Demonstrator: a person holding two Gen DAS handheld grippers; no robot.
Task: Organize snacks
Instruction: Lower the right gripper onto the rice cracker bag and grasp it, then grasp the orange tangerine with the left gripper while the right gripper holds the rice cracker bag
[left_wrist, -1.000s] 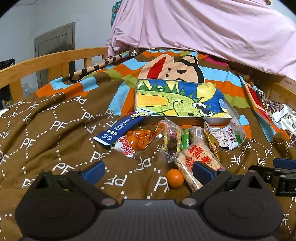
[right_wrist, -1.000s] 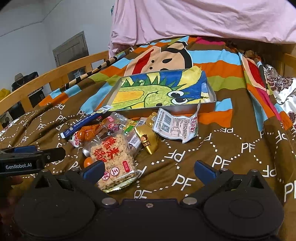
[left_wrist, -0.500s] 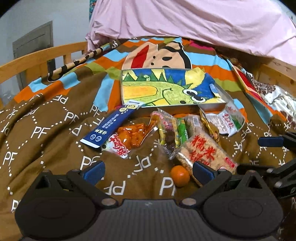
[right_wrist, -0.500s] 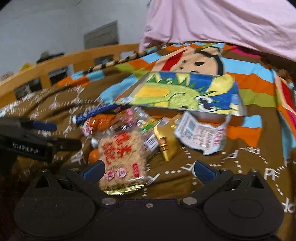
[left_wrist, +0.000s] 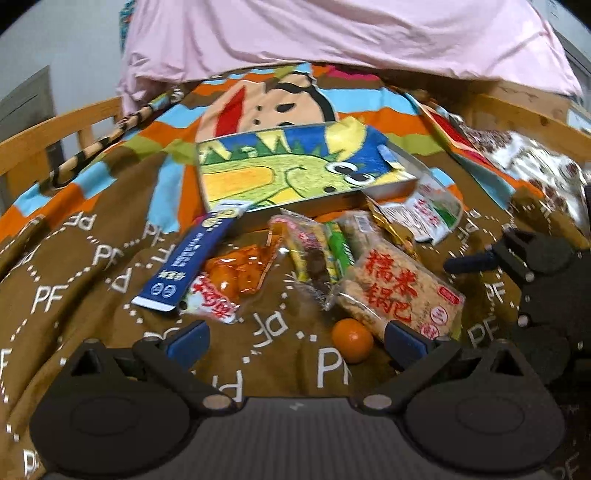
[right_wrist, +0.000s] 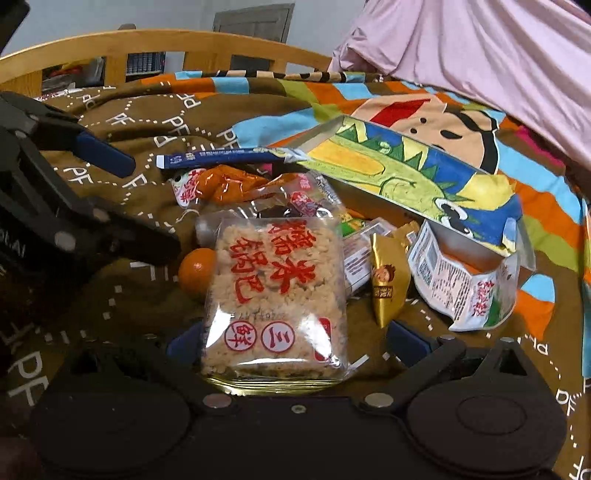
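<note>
Snacks lie heaped on the brown PF-print blanket (left_wrist: 92, 254), just in front of the dinosaur tin (left_wrist: 295, 166), and we see them closer now than a second ago. In the right wrist view our right gripper (right_wrist: 295, 341) has swung left and moved in: its wide-spread blue fingertips (right_wrist: 408, 338) now flank the near end of the rice cracker pack (right_wrist: 277, 291), which a second ago lay ahead of the left finger only. Whether the tips touch the wrapper we cannot tell.

Our left gripper (left_wrist: 295, 339) also stands wide open and holds nothing. Since the earlier frame it has crept forward, so the small orange (left_wrist: 351, 340) sits between its tips, near the right one, and that tip now overlaps the near corner of the rice cracker pack. The right gripper, which was at the far right edge of this view, now shows larger there.

Left of the rice cracker pack lie the blue stick packet (left_wrist: 188, 266), leaning on the tin's near edge, and the orange-filled clear bag (left_wrist: 236, 275). Beyond the pack are the pink-edged candy bag (left_wrist: 306, 247), the green stick (left_wrist: 340, 251) and the gold wrapper (right_wrist: 388, 280). The white sachet (right_wrist: 465, 288) lies to the right against the tin. None of these has shifted on the blanket. The pink sheet (left_wrist: 332, 33) hangs at the far side.
</note>
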